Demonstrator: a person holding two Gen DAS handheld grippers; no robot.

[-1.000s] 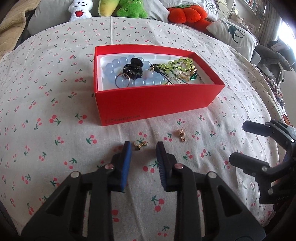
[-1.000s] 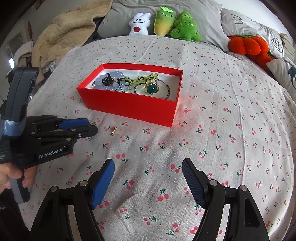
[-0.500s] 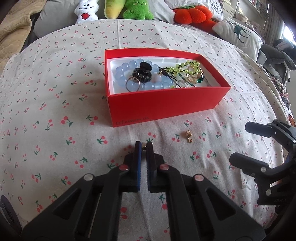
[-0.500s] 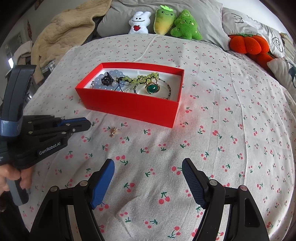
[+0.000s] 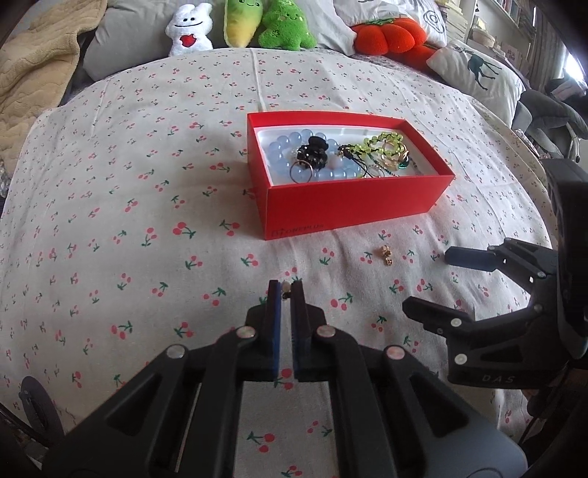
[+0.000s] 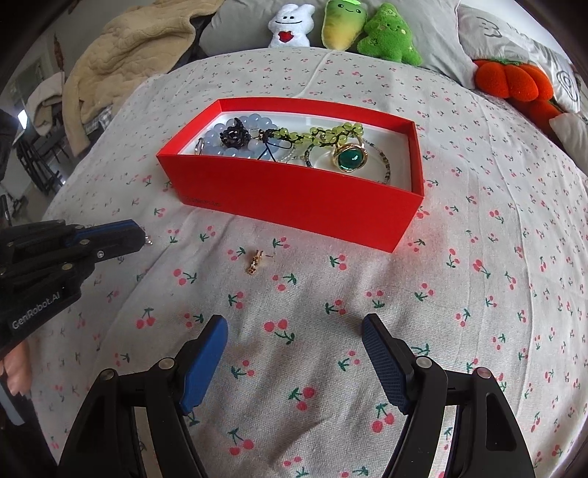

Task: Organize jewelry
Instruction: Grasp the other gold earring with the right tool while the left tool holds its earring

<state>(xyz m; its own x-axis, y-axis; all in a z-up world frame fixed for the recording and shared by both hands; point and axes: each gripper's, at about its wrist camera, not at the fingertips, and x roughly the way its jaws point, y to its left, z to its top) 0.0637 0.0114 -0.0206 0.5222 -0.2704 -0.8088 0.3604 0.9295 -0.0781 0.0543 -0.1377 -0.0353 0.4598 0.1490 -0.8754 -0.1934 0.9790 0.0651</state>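
Left gripper (image 5: 286, 290): its blue pads were pressed together on a small gold earring (image 5: 286, 288), held at the very tips above the cherry-print cloth (image 5: 147, 206); in the right wrist view the same gripper (image 6: 141, 239) showed a bit of metal (image 6: 149, 241) poking out of its tip.
Right gripper (image 6: 294, 331): its fingers stood wide apart with nothing between them, hovering over bare cloth (image 6: 477, 294) on the near side; in the left wrist view it (image 5: 426, 279) sat off to the right.
Second gold earring (image 6: 254, 263): it lay loose on the cloth between the two grippers, just in front of the box, touching neither; in the left wrist view it (image 5: 386, 255) appeared right of the closed pads.
Red box (image 5: 349, 209): open-topped, farther out, resting on the cloth.
Box contents: pale blue beads (image 5: 283, 147), a black flower piece (image 5: 312, 152), a green bead strand (image 6: 323, 132) and a green-stone ring (image 6: 349, 157) lay inside on the white lining.
Far edge: plush toys (image 6: 345, 22) sat in a row, with an orange pumpkin cushion (image 5: 389, 36) at far right.
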